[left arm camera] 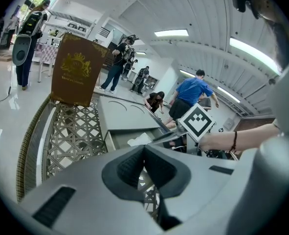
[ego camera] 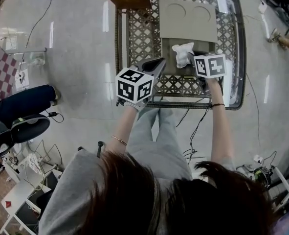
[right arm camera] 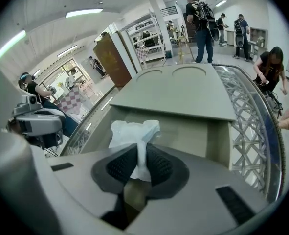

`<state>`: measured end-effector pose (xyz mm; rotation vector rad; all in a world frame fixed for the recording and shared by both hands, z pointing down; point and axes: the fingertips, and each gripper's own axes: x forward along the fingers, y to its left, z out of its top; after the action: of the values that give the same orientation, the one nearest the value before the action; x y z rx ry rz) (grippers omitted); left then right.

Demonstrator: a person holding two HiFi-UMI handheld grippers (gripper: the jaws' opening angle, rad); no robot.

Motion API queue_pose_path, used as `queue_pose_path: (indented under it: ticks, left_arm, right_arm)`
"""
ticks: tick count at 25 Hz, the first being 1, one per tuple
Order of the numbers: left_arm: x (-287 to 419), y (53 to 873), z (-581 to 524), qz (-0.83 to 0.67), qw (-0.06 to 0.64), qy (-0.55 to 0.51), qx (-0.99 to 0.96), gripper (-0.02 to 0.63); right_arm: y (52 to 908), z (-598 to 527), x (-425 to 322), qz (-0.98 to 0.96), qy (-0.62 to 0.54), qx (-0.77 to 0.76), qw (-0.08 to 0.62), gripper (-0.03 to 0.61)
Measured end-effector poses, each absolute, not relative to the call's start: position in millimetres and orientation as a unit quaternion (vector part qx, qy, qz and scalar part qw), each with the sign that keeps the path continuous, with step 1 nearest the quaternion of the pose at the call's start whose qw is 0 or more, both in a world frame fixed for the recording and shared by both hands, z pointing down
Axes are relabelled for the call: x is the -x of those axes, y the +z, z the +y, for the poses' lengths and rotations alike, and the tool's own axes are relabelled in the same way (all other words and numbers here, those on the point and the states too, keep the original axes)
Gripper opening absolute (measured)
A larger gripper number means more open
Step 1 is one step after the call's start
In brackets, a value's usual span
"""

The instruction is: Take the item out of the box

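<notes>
Now, right gripper (right arm camera: 140, 153) clenched on the white wad (right arm camera: 133, 131), pads nipping its narrow lower tail, puffy top flaring above the jaws. Looks soft and featherlight, crumpled like tissue or thin wrapping. No weight to fight, but likely to tear or slip free if tugged by a corner, so better held low on the gathered neck, just where pinched now, and lifted straight and gently. Sitting right at the open near end of the grey box (right arm camera: 217, 146), over the recess; resting on its floor or already clear of it, hard to say. Flat lid (right arm camera: 183, 94) covering the far part, two round outlines pressed into its top, nothing else showing in the uncovered part. Off to the side, left gripper (left arm camera: 144, 151) squeezed together on nothing, held just beside the box at the near edge of the lattice table (left arm camera: 71, 136). Beyond, at the table's far end, a tall brown box (left arm camera: 77, 70) standing upright, contents hidden.
</notes>
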<state>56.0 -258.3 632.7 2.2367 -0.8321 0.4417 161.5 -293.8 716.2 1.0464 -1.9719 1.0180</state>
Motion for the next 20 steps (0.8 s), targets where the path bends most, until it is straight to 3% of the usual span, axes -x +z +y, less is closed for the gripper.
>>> queue_pose_path:
  ticks: [20]
  left_arm:
    - [-49.7,584.0,-255.9,-0.318,0.314,0.15,-0.882,0.017]
  right_arm:
    - [643.3,-287.8,-154.5,-0.788,0.364,-0.429,0.249,0.066]
